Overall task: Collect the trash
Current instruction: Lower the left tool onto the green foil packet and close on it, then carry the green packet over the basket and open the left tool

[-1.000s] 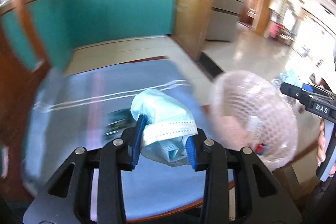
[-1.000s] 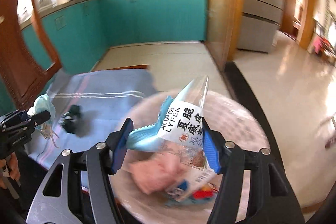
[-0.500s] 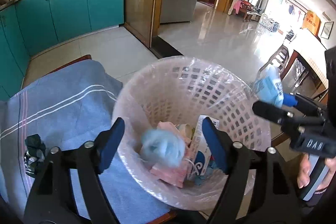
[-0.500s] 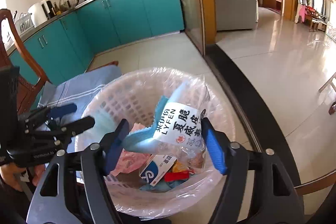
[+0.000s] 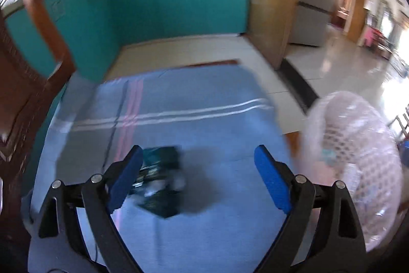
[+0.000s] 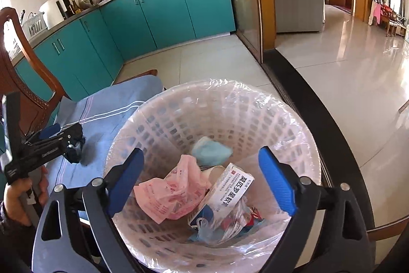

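My left gripper (image 5: 198, 155) hangs low over the blue tablecloth (image 5: 204, 94), its jaws opening with nothing pressed between them. A dark crumpled wrapper (image 5: 158, 183) lies on the cloth beside its left finger. My right gripper (image 6: 202, 155) hovers over the white lattice basket (image 6: 230, 86), which has a clear liner; its jaws are opening too and nothing is in them. In the basket lie a light blue mask (image 6: 211, 151), a pink plastic bag (image 6: 173, 193), a white box (image 6: 227, 191) and clear wrappers (image 6: 225, 224). The basket (image 5: 358, 145) stands at the table's right end.
A carved wooden chair back (image 6: 23, 68) rises left of the table. A hand (image 6: 15, 196) holds the left gripper's handle. Teal kitchen cabinets (image 6: 166, 12) line the far wall, and glossy tiled floor (image 6: 345, 83) spreads to the right.
The left gripper dropped the blue mask into the basket and swung back left over the cloth. The right gripper let its snack wrapper fall into the basket. Both jaws widened.
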`<state>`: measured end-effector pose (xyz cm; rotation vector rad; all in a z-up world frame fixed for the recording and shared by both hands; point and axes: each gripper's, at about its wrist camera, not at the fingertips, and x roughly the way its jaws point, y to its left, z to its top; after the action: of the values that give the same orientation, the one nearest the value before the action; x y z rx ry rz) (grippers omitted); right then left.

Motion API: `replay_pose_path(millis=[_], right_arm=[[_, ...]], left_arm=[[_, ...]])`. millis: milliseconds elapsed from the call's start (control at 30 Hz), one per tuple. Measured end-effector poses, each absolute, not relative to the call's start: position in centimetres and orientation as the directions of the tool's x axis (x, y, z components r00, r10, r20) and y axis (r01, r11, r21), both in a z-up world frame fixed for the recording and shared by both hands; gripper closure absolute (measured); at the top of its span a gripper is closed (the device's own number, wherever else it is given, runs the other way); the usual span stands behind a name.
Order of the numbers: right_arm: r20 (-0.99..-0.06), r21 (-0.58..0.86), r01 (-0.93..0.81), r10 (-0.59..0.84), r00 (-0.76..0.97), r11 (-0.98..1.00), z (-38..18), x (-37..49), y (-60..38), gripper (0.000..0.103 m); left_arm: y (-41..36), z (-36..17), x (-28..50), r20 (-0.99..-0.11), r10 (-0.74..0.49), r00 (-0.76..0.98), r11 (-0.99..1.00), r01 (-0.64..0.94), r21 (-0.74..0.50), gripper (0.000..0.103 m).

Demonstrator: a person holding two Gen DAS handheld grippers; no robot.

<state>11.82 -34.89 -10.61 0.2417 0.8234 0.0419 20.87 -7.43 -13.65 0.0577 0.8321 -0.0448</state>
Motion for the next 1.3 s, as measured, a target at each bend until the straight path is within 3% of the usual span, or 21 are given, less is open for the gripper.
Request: replay_pose_path(millis=[333,467,667,967,1300], right_arm=[[-0.754,0.204,0.030,0.138,0.642,0.979,-11.2,12.6,-32.4,0.013],[-0.765,0.169,-0.001,0.132,0.630,0.986,-11.3,13.0,-30.6,0.013],[-0.781,0.128,-0.045,0.129,0.611,0.991,-11.7,13.3,-28.4,0.013],[-0.774,0.109,-0.054,0.119,0.622,0.993,-11.2,12.9,-28.0,0.013],[-0.718,0.083,0.083,0.001,0.696,0.993,-8.5,9.8,-32.6,0.013]], left_arm=[[-4.2,-17.6,22.1,-0.802,-0.006,0.597,1.000,0.014,0.003,0.016],[-3.8,-18.1,21.9,-0.806,-0.016,0.592,1.000,0.024,-0.002,0.036],[-3.2,-18.2,21.4,-0.808,-0.037,0.588,0.999,0.034,-0.020,0.048],[-3.7,-14.5,19.2,-0.753,-0.056,0.656,0.998,0.050,-0.030,0.049],[-12.5,-8.8,15.7,-0.671,-0.247,0.698,0.953,0.300,-0.039,0.049]])
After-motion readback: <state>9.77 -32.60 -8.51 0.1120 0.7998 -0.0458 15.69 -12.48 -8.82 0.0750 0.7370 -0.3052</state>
